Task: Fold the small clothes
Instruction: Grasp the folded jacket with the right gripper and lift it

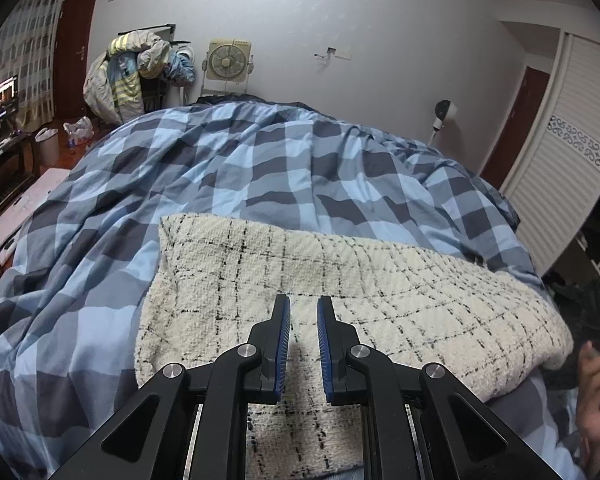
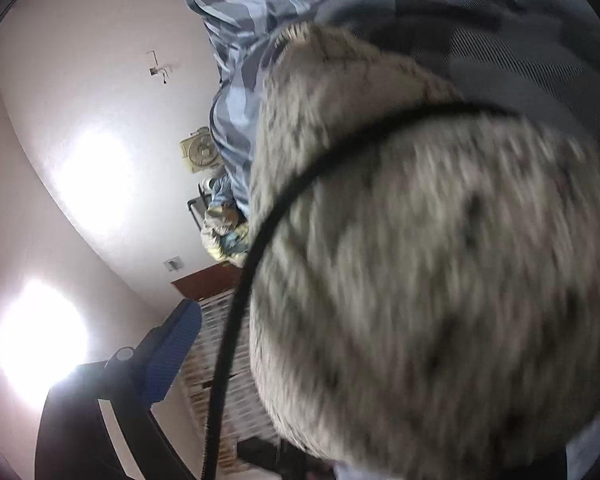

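A cream tweed garment (image 1: 340,300) with thin black grid lines lies folded on the blue checked duvet (image 1: 220,168). My left gripper (image 1: 303,304) hovers low over the garment's near half, blue pads almost together with nothing pinched between them. In the right wrist view the same garment (image 2: 440,260) fills the right side, close and blurred. My right gripper (image 2: 300,332) is rolled onto its side with its jaws wide. Only one of its fingers (image 2: 172,352) shows, clear of the cloth; the other is hidden behind the garment.
A person's hand (image 1: 596,392) shows at the duvet's right edge. A black cable (image 2: 260,240) crosses in front of the garment. Beyond the bed stand a rack heaped with clothes (image 1: 136,76), a box fan (image 1: 228,60), a white bin (image 1: 48,144) and a louvred wardrobe (image 1: 560,152).
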`<state>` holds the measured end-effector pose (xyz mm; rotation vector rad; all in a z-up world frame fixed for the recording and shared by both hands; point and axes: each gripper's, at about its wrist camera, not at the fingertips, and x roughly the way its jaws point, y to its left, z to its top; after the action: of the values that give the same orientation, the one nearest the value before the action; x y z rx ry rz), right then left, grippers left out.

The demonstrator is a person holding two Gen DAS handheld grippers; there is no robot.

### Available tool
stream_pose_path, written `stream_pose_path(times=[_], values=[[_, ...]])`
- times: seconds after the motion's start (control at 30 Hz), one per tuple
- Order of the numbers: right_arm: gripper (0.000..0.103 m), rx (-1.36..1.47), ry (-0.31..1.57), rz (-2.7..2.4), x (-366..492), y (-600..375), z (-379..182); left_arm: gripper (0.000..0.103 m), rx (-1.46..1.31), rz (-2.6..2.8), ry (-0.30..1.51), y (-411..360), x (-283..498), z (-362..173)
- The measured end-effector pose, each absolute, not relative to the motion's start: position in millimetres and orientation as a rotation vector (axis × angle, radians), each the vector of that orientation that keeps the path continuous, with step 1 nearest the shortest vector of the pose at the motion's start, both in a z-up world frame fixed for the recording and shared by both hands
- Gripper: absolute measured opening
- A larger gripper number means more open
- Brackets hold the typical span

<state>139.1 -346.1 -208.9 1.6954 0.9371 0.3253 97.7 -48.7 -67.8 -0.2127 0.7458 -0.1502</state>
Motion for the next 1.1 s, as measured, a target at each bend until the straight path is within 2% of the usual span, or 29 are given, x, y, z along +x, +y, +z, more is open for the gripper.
stream_pose_path(times=[0.03, 0.07, 0.1, 0.17, 0.27, 0.37, 0.53, 0.63, 0.73, 0.87, 1.03, 1.1], values=[[0.074, 1.676, 0.928, 0.32, 140.1, -346.8, -208.1, 0.012, -0.215, -0.15, 0.746, -44.1, 95.4, -66.5], [0.048, 1.644, 0.931, 0.327, 142.0, -346.2, -205.5, 0.012, -0.218, -0.15, 0.745, -45.0, 94.9, -66.2], [0.034, 1.597, 0.941, 0.337, 144.7, -346.0, -201.6, 0.012, -0.22, -0.15, 0.742, -36.3, 91.0, -62.8], [0.022, 1.501, 0.929, 0.319, 145.3, -351.7, -191.7, 0.012, -0.226, -0.148, 0.733, -31.2, 90.0, -61.1], [0.017, 1.467, 0.884, 0.285, 141.7, -358.8, -179.7, 0.012, -0.231, -0.143, 0.727, -25.2, 90.6, -59.5], [0.013, 1.297, 0.846, 0.233, 133.3, -357.3, -151.9, 0.012, -0.226, -0.139, 0.717, -19.8, 88.6, -55.8], [0.012, 1.132, 0.716, 0.177, 108.5, -373.9, -97.7, 0.012, -0.22, -0.151, 0.715, -13.1, 87.1, -53.5], [0.012, 0.966, 0.635, 0.079, 91.8, -388.1, -66.6, 0.012, -0.216, -0.174, 0.749, -13.1, 92.3, -59.9], [0.012, 0.686, 0.652, -0.055, 99.7, -379.4, -44.2, 0.012, -0.204, -0.205, 0.8, -18.1, 99.1, -69.4], [0.011, 0.349, 0.738, -0.117, 129.1, -331.6, -15.2, 0.012, -0.18, -0.229, 0.845, -22.4, 104.3, -80.3], [0.012, -0.015, 0.622, -0.077, 146.3, -226.5, 39.5, 0.012, -0.209, -0.225, 0.849, -13.5, 103.8, -82.7], [0.013, -0.097, 0.604, -0.011, 159.1, -188.2, 39.6, 0.012, -0.227, -0.204, 0.82, -6.7, 99.8, -78.4]])
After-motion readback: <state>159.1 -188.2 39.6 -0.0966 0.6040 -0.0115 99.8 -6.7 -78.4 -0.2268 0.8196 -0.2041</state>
